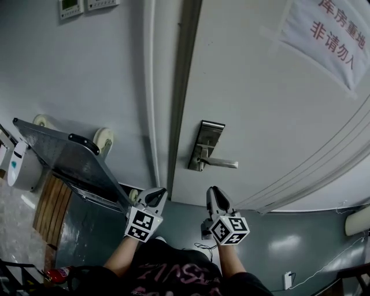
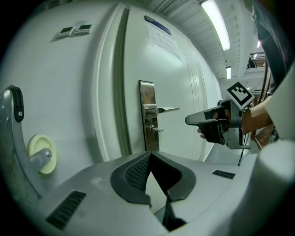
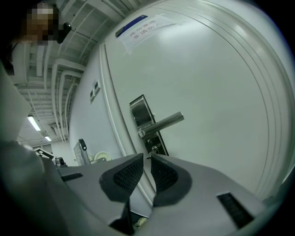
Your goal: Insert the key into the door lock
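A steel lock plate (image 1: 205, 143) with a lever handle (image 1: 222, 163) sits on the pale door (image 1: 260, 104). A small key (image 2: 155, 130) sticks out of the plate below the handle; in the right gripper view the key (image 3: 153, 149) shows just beyond my fingertips. Both grippers hang below the lock, apart from the door. My left gripper (image 1: 155, 193) (image 2: 148, 156) has its tips touching and holds nothing. My right gripper (image 1: 213, 191) (image 3: 147, 156) stands a narrow gap open, empty, pointing at the lock; its side shows in the left gripper view (image 2: 189, 120).
A folded platform trolley (image 1: 69, 159) with pale wheels (image 1: 104, 139) leans on the wall at the left. The door frame (image 1: 184, 87) runs between wall and door. A paper sign (image 1: 332, 34) is taped high on the door. Wall switches (image 1: 72, 7) sit top left.
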`<control>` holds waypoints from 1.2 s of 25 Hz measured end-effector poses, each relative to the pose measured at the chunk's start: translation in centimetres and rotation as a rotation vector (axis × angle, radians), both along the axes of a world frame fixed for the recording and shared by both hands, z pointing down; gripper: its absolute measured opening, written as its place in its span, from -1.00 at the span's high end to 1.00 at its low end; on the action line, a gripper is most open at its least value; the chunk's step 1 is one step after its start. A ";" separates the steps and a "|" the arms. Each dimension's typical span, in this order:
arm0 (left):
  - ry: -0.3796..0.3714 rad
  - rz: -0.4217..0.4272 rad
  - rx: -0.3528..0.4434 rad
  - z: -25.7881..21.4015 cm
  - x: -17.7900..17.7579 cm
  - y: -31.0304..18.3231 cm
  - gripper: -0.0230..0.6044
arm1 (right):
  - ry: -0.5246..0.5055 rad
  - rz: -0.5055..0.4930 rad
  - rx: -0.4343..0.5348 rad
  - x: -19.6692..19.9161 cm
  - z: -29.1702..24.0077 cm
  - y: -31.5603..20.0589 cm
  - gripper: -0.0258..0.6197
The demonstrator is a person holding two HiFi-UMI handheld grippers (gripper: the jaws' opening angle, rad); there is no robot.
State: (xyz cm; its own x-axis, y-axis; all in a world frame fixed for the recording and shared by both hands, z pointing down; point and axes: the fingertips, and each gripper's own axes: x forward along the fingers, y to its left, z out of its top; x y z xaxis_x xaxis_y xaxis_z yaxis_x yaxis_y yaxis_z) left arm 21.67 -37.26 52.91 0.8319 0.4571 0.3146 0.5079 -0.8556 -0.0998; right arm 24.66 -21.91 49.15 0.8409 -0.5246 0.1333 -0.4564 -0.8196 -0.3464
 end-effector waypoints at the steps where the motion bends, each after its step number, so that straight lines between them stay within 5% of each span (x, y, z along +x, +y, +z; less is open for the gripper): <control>1: 0.000 -0.004 0.001 -0.1 -0.2 0.3 0.89 | 0.006 -0.004 -0.013 -0.3 0.0 0.2 0.64; 11: 0.027 -0.071 -0.030 -1.8 -2.2 2.0 0.89 | 0.075 -0.046 -0.106 -3.0 -0.6 2.3 0.67; 30: 0.032 -0.068 0.014 -2.4 -5.1 6.8 0.89 | 0.027 0.007 -0.043 -6.1 0.8 8.8 0.69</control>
